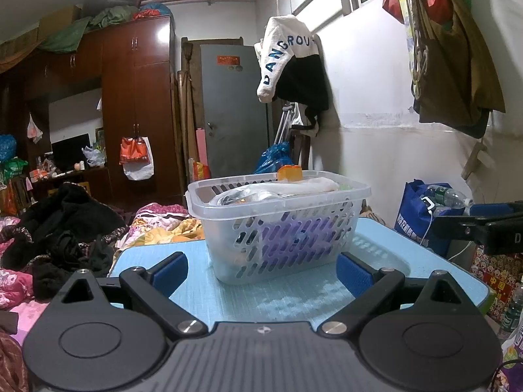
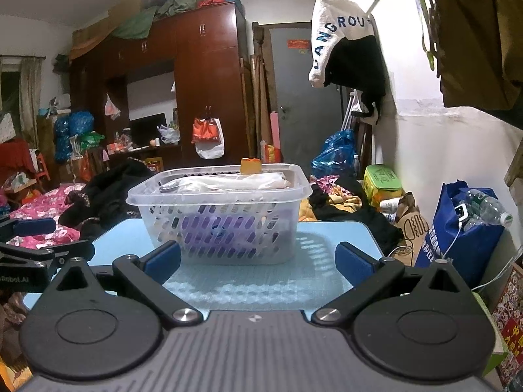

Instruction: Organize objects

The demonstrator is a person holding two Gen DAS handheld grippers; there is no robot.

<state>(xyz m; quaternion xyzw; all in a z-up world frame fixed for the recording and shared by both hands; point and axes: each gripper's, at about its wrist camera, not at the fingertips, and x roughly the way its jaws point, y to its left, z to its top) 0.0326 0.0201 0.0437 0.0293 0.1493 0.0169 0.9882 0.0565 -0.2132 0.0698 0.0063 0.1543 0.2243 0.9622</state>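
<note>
1. A light blue surface [image 1: 287,297] carries one clear perforated basket [image 1: 278,228], standing upright toward the far middle and filled with a purple item, a clear plastic bag and an orange-capped thing that rises above the rim.
2. Behind it lie a bed [image 1: 19,281] heaped with dark clothes, a brown wardrobe [image 1: 137,98] and a grey door [image 1: 235,111].
3. The near part of the surface is bare in front of the basket; its right edge drops toward a blue bag [image 2: 464,238] holding bottles.
4. The left gripper [image 1: 261,271] has its blue-padded fingers [image 1: 171,272] spread wide and empty, short of the basket.
5. The right gripper [image 2: 258,263] is likewise wide apart, holding nothing.
6. Only the right wrist view shows a green box [image 2: 382,181] by the wall; each view catches the other gripper at its edge.
</note>
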